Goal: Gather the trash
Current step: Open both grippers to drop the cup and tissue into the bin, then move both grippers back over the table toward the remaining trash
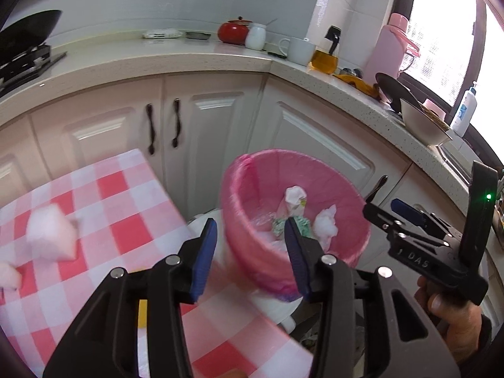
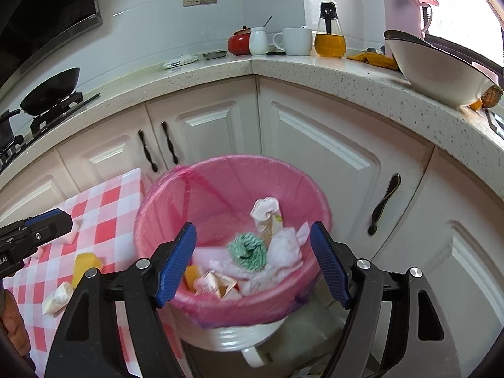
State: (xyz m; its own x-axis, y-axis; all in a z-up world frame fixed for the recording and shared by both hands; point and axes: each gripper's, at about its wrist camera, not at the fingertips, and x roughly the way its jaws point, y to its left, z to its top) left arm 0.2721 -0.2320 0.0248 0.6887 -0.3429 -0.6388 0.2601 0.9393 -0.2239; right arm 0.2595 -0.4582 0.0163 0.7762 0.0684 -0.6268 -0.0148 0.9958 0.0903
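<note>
both claws are empty right now. right claw (image 2: 252, 261) hangs wide open right over the pink-lined bin (image 2: 233, 189), full of crumpled tissues (image 2: 283, 252). left claw (image 1: 252, 249) is partly open beside the bin, more tissue (image 1: 52, 236) on the checkered tablecloth (image 1: 110, 220) left of it.

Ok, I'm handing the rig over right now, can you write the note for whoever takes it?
Left gripper: open, empty, above the table edge beside the bin.
Right gripper: open, empty, over the pink-lined trash bin.
Done: tissues, a green crumpled wrapper and packets lie in the bin.
Left: on the checked tablecloth remain white tissue wads, a yellow piece and a small packet.
</note>
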